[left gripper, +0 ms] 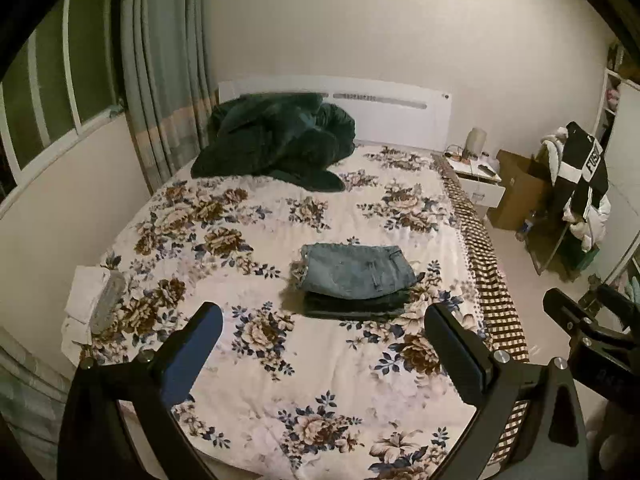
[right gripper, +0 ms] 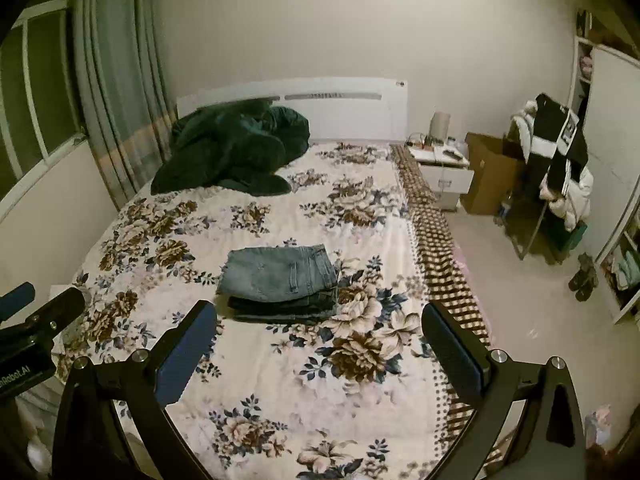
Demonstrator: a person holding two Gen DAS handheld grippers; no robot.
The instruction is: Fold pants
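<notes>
Left wrist view: left gripper (left gripper: 324, 348) spread wide, holding nothing, above floral bedspread (left gripper: 248, 240); folded light-blue denim pants (left gripper: 356, 270) atop dark folded garments (left gripper: 356, 306) mid-bed, just beyond fingertips. Right wrist view: right gripper (right gripper: 320, 340) likewise wide apart and unladen; same stack ahead, dark-green crumpled blanket (right gripper: 232, 152) near white headboard (right gripper: 344, 110).
</notes>
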